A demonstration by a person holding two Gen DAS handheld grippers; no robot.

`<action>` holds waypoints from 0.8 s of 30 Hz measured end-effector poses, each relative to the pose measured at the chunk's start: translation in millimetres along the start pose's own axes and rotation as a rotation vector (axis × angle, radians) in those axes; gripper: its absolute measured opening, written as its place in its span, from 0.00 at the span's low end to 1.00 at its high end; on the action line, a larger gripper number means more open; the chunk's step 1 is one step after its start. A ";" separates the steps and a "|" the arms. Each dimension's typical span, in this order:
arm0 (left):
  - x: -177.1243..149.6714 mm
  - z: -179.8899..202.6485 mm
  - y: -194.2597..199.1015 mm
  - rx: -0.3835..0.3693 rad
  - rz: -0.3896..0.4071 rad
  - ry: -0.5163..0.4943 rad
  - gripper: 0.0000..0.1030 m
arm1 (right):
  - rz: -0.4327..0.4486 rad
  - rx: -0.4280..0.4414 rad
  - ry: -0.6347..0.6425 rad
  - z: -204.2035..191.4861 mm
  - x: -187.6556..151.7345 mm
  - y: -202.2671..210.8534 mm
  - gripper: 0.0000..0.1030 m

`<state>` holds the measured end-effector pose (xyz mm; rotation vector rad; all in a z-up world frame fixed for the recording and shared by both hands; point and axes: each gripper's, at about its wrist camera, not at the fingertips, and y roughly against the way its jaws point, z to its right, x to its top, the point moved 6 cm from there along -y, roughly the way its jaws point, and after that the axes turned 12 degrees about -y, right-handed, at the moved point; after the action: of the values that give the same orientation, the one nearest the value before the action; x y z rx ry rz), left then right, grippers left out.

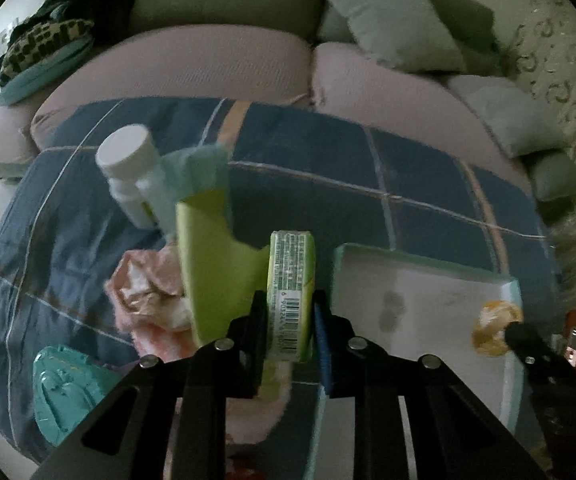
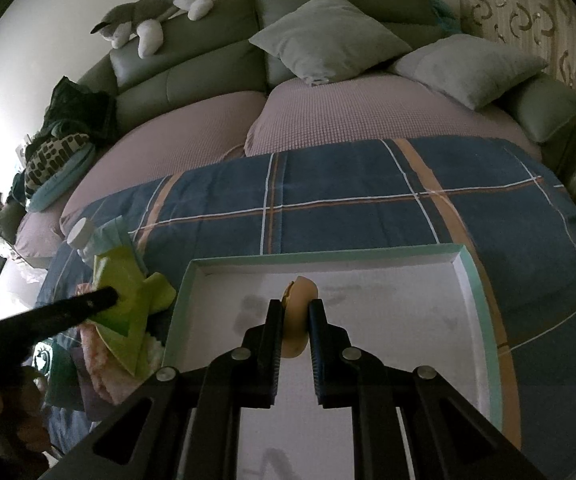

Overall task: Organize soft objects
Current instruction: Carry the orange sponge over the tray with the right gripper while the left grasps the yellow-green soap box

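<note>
My left gripper (image 1: 289, 304) is shut on a lime-green soft pack (image 1: 291, 280) with a barcode, held above the blue plaid quilt (image 1: 327, 168). A larger lime-green piece (image 1: 212, 264) hangs beside it on the left. My right gripper (image 2: 295, 320) is shut on a small tan burger-shaped squishy toy (image 2: 299, 292) over the white tray (image 2: 407, 312) with a mint rim. In the left wrist view the toy (image 1: 491, 328) and the right gripper's tip (image 1: 517, 332) show at the tray's (image 1: 427, 288) right side. In the right wrist view the left gripper's finger (image 2: 100, 300) touches the green pack (image 2: 128, 300).
A white bottle (image 1: 128, 160), a teal cloth (image 1: 200, 168), a pink cloth (image 1: 148, 300) and a teal pouch (image 1: 64, 392) lie left of the tray. Grey pillows (image 2: 327, 36), a plush dog (image 2: 156, 12) and a clothes pile (image 2: 60, 148) sit at the back.
</note>
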<state>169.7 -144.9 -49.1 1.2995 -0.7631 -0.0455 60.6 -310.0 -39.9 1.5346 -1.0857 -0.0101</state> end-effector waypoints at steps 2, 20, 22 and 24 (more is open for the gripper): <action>2.6 10.4 0.0 -0.032 0.004 -0.017 0.22 | -0.003 -0.004 -0.007 4.5 1.2 -1.1 0.13; -5.9 134.2 -51.4 -0.277 -0.080 -0.217 0.22 | 0.004 -0.220 -0.157 98.2 17.5 -8.0 0.15; -9.6 140.6 -56.8 -0.293 -0.094 -0.225 0.22 | 0.001 -0.229 -0.159 100.1 17.2 -9.8 0.15; -11.9 144.1 -62.7 -0.301 -0.107 -0.232 0.22 | -0.004 -0.235 -0.158 101.5 17.3 -12.9 0.15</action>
<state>108.1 -280.6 -100.4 1.0567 -0.8466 -0.3890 21.8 -401.0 -71.5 1.3409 -1.1624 -0.2576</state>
